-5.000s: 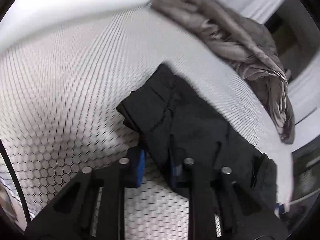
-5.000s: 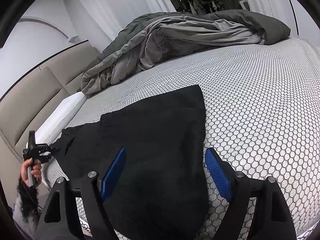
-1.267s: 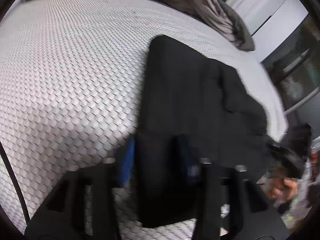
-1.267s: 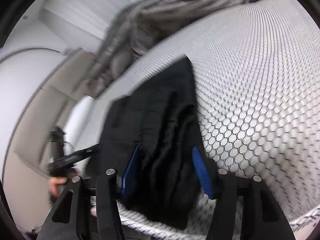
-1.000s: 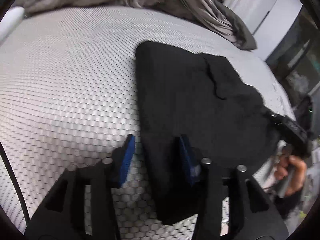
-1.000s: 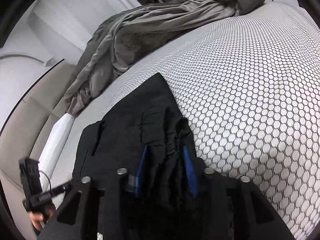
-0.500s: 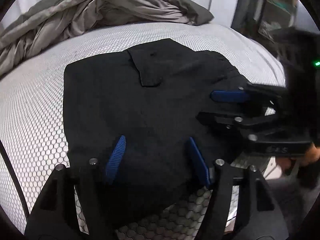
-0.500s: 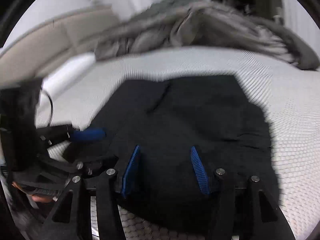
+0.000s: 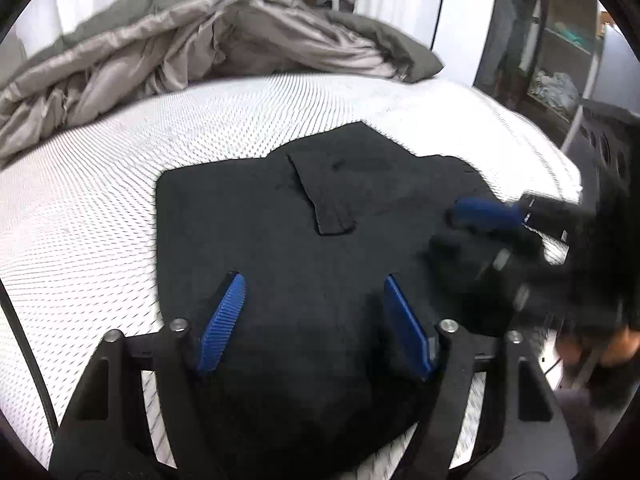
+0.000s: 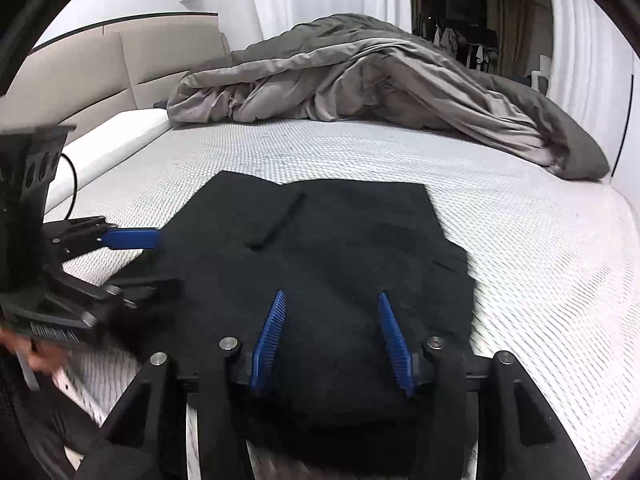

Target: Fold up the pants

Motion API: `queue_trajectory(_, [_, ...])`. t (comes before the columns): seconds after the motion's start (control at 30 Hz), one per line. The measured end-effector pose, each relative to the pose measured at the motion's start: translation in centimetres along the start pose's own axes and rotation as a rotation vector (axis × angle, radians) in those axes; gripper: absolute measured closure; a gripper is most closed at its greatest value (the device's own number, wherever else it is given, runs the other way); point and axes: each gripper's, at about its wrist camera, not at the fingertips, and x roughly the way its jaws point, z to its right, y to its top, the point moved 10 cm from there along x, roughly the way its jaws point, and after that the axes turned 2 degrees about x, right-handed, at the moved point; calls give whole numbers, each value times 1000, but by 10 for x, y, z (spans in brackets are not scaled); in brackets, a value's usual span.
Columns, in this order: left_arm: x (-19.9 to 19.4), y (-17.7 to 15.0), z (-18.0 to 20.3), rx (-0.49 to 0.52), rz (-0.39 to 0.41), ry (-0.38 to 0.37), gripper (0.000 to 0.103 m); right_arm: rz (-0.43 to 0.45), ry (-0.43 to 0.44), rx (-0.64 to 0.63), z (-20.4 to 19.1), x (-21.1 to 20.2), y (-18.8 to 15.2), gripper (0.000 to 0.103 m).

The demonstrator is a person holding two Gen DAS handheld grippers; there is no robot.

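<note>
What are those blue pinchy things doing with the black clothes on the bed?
A person is folding black pants on the bed with a pincher tool in each hand. The pants lie in a flat folded bundle on the white honeycomb cover. The left gripper and the right gripper both sit over the near edge with their blue pads apart, squeezing nothing. The left one has just opened up. A crumpled grey duvet lies at the back.

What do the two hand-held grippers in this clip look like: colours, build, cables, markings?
Both match: the left hand-held gripper and right hand-held gripper have black open-frame fingers with silver bolts and ribbed blue pads. The left one's body shows round holes, a black cable and a white label too blurred to read. Sleeves not clearly visible.
</note>
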Motion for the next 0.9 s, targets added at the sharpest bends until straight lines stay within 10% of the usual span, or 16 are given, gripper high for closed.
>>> queue_trajectory(0.1, [25,-6,0,57,-46,17,40,-113,19,-39,-24,53,-2,53])
queue_trajectory(0.23, [16,-16,-4,107,-77,11,39,-101,-209,-103,17,41,-9,59])
queue_trajectory(0.57, [27,7,-22,-12,-64,68,40,-41,-42,50,-12,44,26,52])
queue_trajectory(0.9, [6,2,-34,-33,-120,-9,38,-124,-173,38,33,43,11,62])
